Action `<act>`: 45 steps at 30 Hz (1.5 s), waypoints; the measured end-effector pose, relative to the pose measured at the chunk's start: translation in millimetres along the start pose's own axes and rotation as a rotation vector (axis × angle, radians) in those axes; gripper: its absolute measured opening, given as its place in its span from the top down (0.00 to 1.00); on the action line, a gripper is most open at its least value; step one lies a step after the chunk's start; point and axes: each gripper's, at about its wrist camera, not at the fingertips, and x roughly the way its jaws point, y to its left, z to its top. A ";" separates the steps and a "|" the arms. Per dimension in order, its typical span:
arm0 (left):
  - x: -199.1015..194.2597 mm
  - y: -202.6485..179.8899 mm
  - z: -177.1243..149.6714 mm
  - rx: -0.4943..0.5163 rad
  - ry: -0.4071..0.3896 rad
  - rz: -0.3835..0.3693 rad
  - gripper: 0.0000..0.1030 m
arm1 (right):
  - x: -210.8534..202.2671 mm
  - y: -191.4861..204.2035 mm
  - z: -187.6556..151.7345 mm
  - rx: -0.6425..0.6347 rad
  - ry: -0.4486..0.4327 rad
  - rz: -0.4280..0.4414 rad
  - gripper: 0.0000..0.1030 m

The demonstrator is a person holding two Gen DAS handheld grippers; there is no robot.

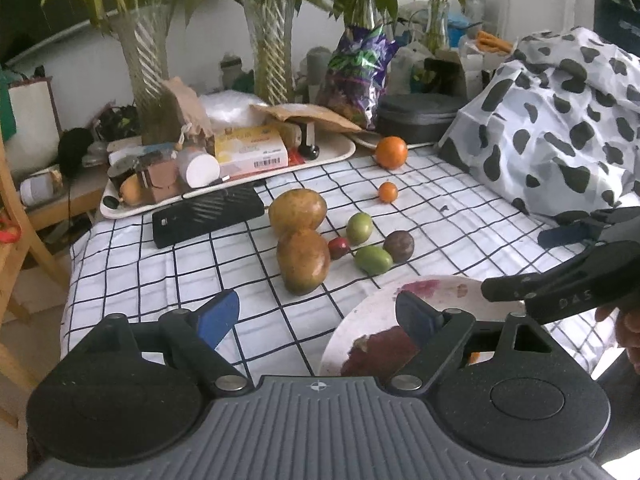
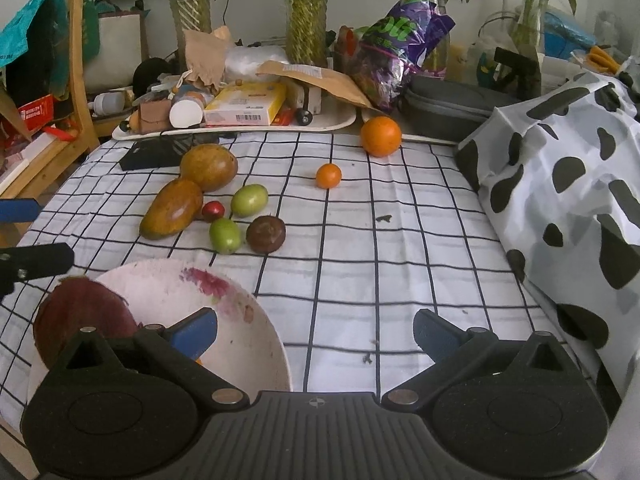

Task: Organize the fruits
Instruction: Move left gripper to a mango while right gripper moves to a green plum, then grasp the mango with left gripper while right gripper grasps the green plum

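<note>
Checked cloth covers the tabletop (image 2: pixel 360 280), with clutter and vases along the back. Nearest, a stained white bowl (image 2: pixel 248 344) holds a dark red fruit (image 2: pixel 80 312). Both the left gripper (image 1: pixel 316 316) and right gripper (image 2: pixel 316 332) hover with fingers spread, holding nothing. Beyond the bowl lie the passion fruit (image 2: pixel 266 234) and two green fruits (image 2: pixel 225 235), then two mangoes (image 2: pixel 172 210), the nearer one's long axis slanting away to the right. That cluster sits ahead-left of the right gripper, so the left looks nearer. Farthest are a small orange (image 2: pixel 329 175) and a large orange (image 2: pixel 380 136).
</note>
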 end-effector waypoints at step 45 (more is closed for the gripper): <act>136.3 32.2 41.8 0.030 0.192 -0.123 0.53 | 75.2 5.1 64.1 -0.117 0.048 0.084 0.00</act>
